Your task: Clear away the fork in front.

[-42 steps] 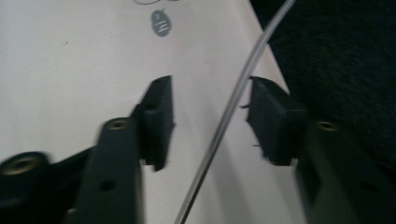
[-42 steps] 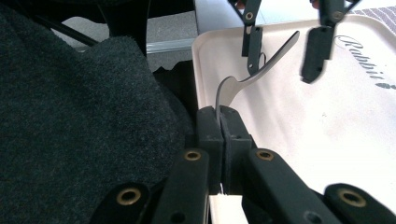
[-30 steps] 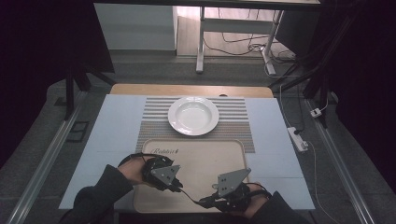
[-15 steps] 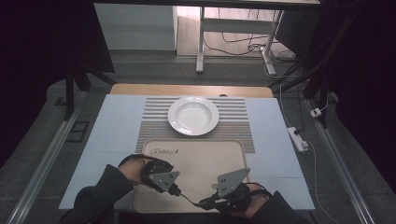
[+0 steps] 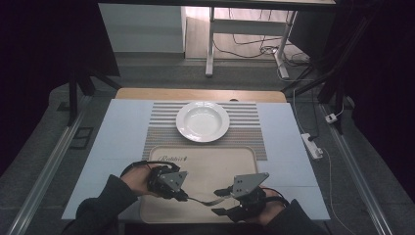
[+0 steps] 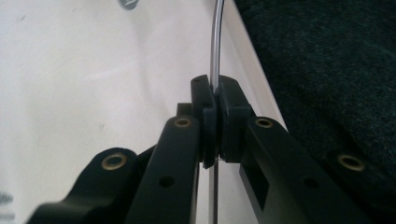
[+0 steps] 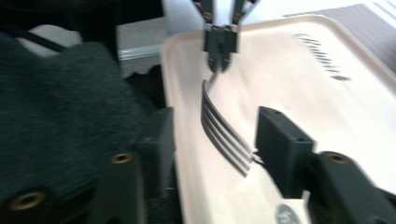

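One fork (image 5: 201, 200), metal, spans the gap between the two grippers above the near part of the beige tray (image 5: 203, 161). Left gripper (image 5: 182, 196): jaws closed tight on the fork's thin handle (image 6: 215, 42), pads meeting on both sides of it; in the left gripper view the shaft runs straight out beyond the fingertips and curves slightly. Judgement: stiff, light, smooth steel, so likely slippery under flat pads; a narrow handle pinched edge-on like this may swivel if pushed sideways. Best hold looks to be on the flat of the handle, back from the neck.

Fork head (image 7: 226, 135): four tines, dull grey, gently curved, with the neck bending up toward the left gripper's pads. In the right gripper view the tines lie between the right gripper's (image 5: 222, 201) fingers, with the tips just at the right-hand pad (image 7: 280, 140); whether they touch it I cannot tell. Right jaws stand wide apart, holding nothing.

Beyond both sets of fingertips, well apart from the fork, a white plate (image 5: 202, 121) sits on a striped mat (image 5: 249, 132), empty.
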Available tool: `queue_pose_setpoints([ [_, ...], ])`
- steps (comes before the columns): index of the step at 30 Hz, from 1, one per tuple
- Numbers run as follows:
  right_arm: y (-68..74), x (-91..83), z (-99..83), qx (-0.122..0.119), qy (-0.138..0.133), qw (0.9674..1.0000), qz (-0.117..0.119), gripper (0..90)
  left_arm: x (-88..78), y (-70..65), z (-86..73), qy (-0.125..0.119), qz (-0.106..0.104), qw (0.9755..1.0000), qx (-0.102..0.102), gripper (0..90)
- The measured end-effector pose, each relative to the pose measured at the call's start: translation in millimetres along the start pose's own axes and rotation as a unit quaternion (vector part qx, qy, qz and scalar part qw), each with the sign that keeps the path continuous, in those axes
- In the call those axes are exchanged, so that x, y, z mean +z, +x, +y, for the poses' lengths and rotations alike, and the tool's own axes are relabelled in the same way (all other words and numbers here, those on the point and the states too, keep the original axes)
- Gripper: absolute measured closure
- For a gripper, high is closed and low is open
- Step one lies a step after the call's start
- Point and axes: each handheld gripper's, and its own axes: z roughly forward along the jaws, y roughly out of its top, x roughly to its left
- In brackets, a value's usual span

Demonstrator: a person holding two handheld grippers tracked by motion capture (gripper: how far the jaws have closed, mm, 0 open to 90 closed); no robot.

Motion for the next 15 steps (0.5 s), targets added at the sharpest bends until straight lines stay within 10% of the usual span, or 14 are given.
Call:
queue_pose_setpoints([
  [9,-9.4,-0.9,-3.4,0.043,0.006,0.9972,-0.062,25.4,0.7,-2.4,-6.0,0.028,0.037,0.9965,-0.069,86.5],
  [15,-12.1,-5.4,-6.8,0.073,0.016,0.9916,-0.106,19.5,0.1,-3.4,-13.7,0.034,0.053,0.9869,-0.148,86.6],
])
